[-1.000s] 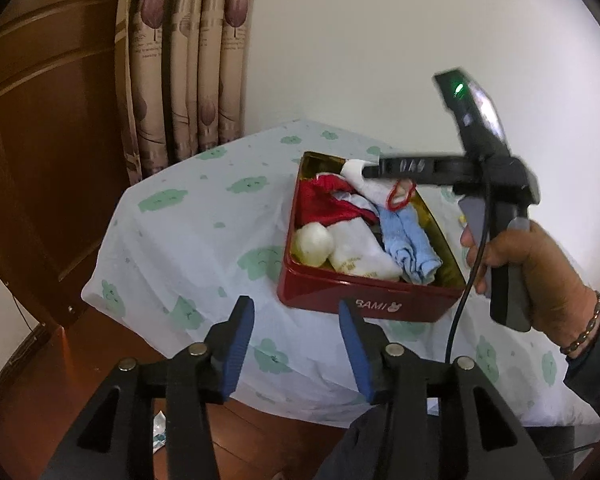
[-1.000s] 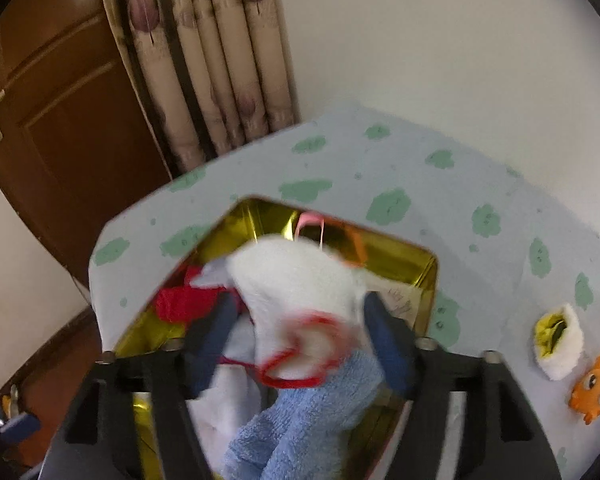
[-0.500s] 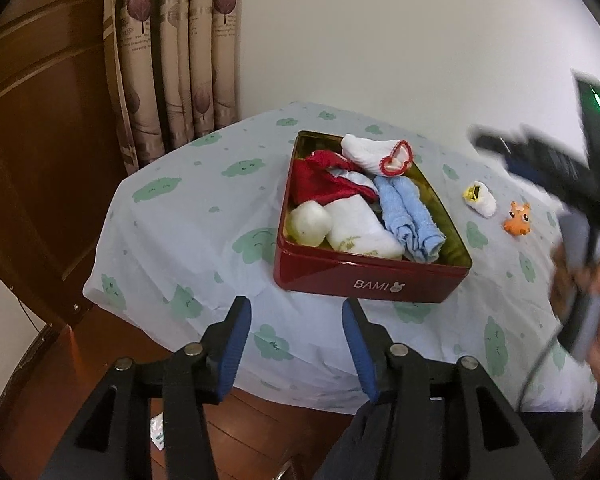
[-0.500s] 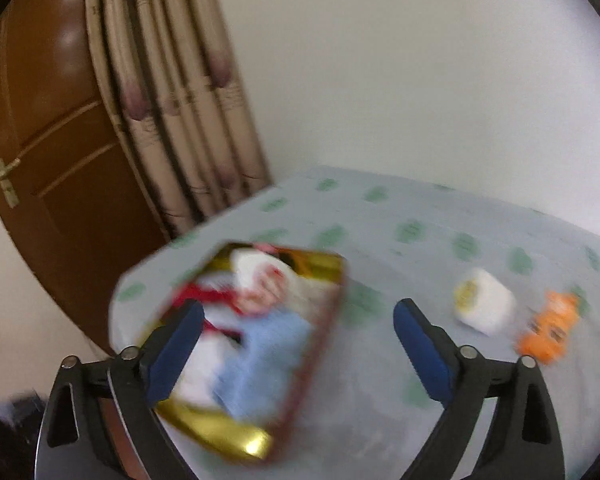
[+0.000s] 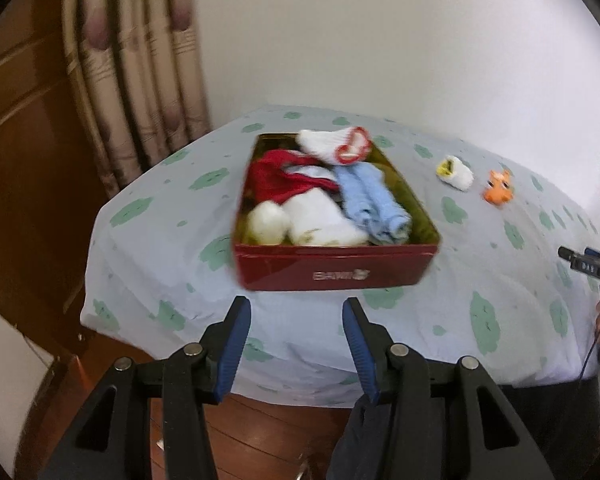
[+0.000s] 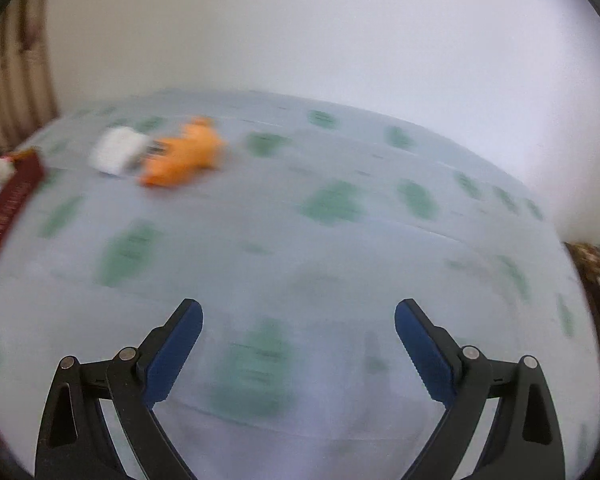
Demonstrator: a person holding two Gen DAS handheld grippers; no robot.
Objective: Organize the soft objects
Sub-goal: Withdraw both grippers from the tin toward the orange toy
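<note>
Now you are holding the right gripper [image 6: 298,334] spread wide and empty, presumably readying it for the orange toy [image 6: 184,154] outside the red tin [image 5: 334,270].

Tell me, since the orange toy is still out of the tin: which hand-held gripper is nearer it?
Right, open over the cloth facing the orange toy. Left hangs off the table edge, behind the tin.

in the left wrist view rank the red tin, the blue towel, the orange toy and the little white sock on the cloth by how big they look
1. red tin
2. blue towel
3. little white sock and orange toy: these look about alike, so no ranking between them. Both lie farther from the camera than the tin's front, which shrinks them.
</note>
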